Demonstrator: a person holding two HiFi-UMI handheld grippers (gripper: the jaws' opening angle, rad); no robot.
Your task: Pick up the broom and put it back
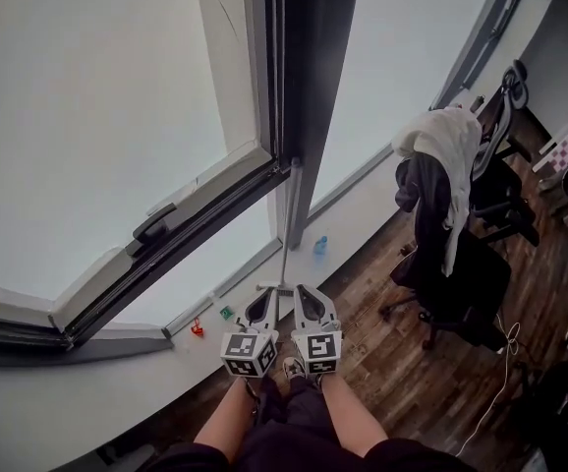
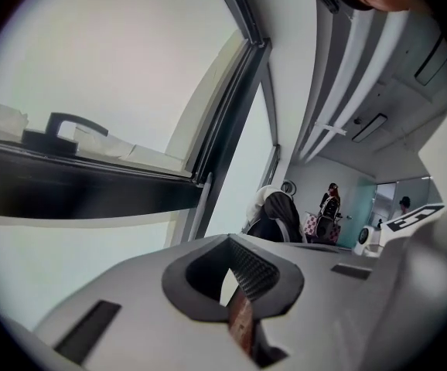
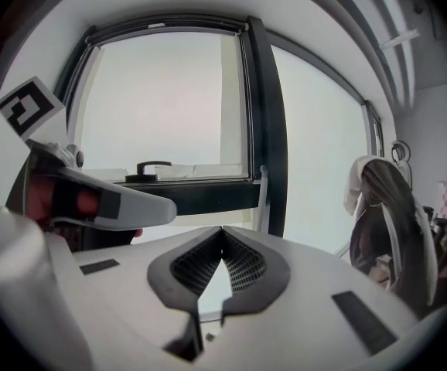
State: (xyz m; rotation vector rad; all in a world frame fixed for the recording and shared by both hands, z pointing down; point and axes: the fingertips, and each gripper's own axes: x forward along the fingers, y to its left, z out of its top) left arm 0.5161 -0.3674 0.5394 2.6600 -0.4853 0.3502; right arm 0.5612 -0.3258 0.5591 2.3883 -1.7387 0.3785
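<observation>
The broom's pale thin handle (image 1: 286,229) stands upright against the dark window pillar (image 1: 313,87), and its lower end is hidden behind my grippers. It also shows as a light pole (image 2: 203,207) in the left gripper view and as a pole (image 3: 262,199) in the right gripper view, ahead of both jaws and apart from them. My left gripper (image 1: 264,291) (image 2: 227,238) and right gripper (image 1: 304,289) (image 3: 222,229) hover side by side just short of the handle. Both have their jaws closed tip to tip, with nothing between the pads.
A white windowsill (image 1: 117,382) runs below the large panes, with a blue bottle (image 1: 320,245), a small red item (image 1: 197,328) and a green one (image 1: 226,313) on it. A black window handle (image 1: 154,222) sits at the left. An office chair draped with clothes (image 1: 441,205) stands on the wooden floor at the right.
</observation>
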